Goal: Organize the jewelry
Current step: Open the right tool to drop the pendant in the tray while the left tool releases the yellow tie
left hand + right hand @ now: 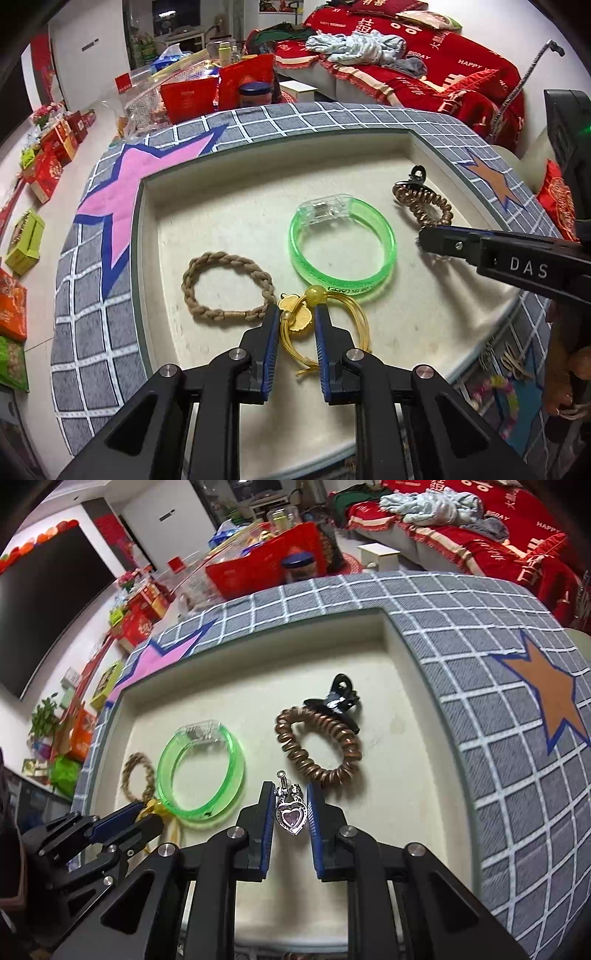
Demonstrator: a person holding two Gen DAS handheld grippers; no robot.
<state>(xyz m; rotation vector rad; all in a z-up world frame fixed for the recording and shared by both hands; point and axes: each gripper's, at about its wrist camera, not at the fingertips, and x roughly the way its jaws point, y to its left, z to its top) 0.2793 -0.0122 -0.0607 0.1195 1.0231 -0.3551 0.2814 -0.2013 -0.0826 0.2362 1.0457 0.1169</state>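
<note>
Red bedding with white lettering covers a bed (pixel 424 74) at the back of the room, with red gift boxes (pixel 55 147) lined along the floor at the left and a dark screen (pixel 48 602) on the wall. Nearer, a grey checked cloth (pixel 258 122) with a pink star (pixel 125 184) and an orange star (pixel 546 698) surrounds a shallow cream tray (pixel 221 206) set into the worktop. Inside the tray lie a braided tan hair tie (pixel 225 284), a translucent green bangle (pixel 341 247) with a clear clasp, a copper spiral hair tie (pixel 319 742) and a small black claw clip (pixel 338 698) touching the spiral tie's far side. The left tongs (pixel 295 317) are low over the near part of the tray, their blue-padded tips a little apart on either side of a yellow elastic hair tie (pixel 332 325) with a gold charm and an amber bead; the charm sits between the pads, but whether they actually grip it cannot be told. This yellow tie lies just beside the braided tie and touches the near edge of the green bangle. The right tongs (pixel 291 808) pinch a silver heart pendant (pixel 291 818) with a pink stone between their pads, just in front of the spiral tie. In the left wrist view the right tongs reach in from the right, close to the spiral tie.
</note>
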